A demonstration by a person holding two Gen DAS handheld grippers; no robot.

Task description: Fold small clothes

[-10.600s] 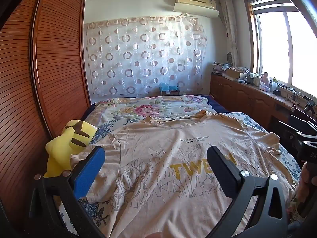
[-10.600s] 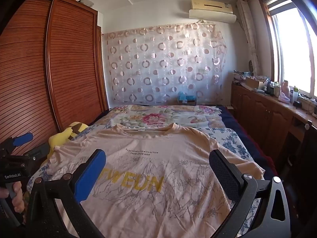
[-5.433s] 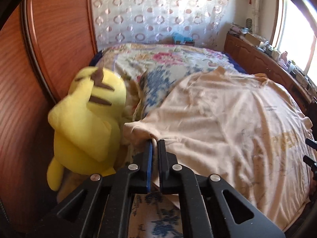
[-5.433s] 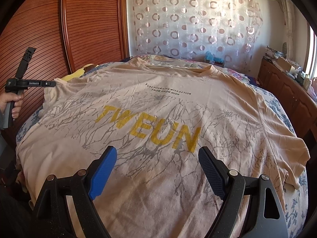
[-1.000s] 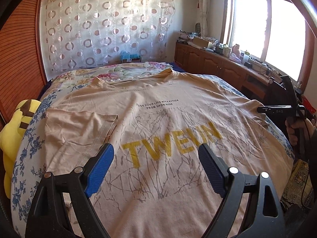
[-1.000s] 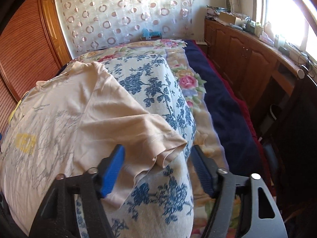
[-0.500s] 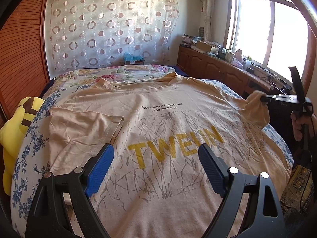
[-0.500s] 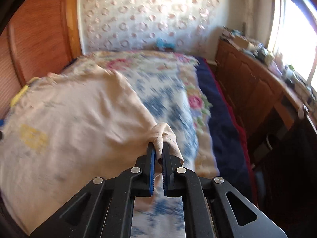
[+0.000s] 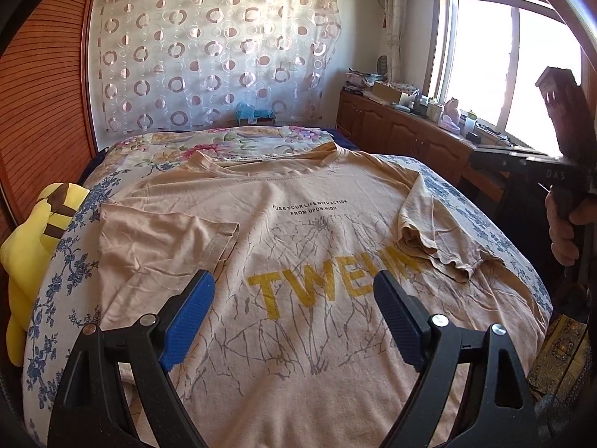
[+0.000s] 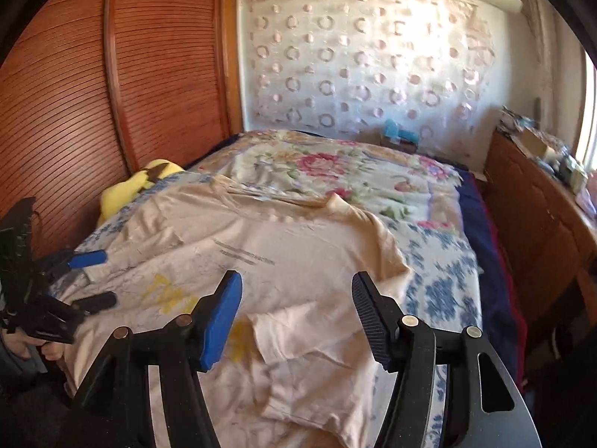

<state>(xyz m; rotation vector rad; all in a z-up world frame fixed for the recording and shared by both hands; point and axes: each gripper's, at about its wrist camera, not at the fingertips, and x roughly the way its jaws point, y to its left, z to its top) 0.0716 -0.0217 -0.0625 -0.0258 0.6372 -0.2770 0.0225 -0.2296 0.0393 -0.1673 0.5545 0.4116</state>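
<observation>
Lying flat on bed (image 9: 485, 220): beige T-shirt (image 9: 309, 231), both sleeves folded inward. Left tool (image 9: 294, 306) wide, empty, above hem. Right tool (image 10: 296, 313) opening, empty, above right sleeve (image 10: 298, 339).

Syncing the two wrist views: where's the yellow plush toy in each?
Left wrist view: yellow plush toy at the far left edge, beside the bed, left of the T-shirt.
Right wrist view: yellow plush toy upper left of centre, wedged between the wardrobe door and the bed, mostly hidden behind the bedding.
Shared landmark: the blue item at the foot of the circle-print curtain.
</observation>
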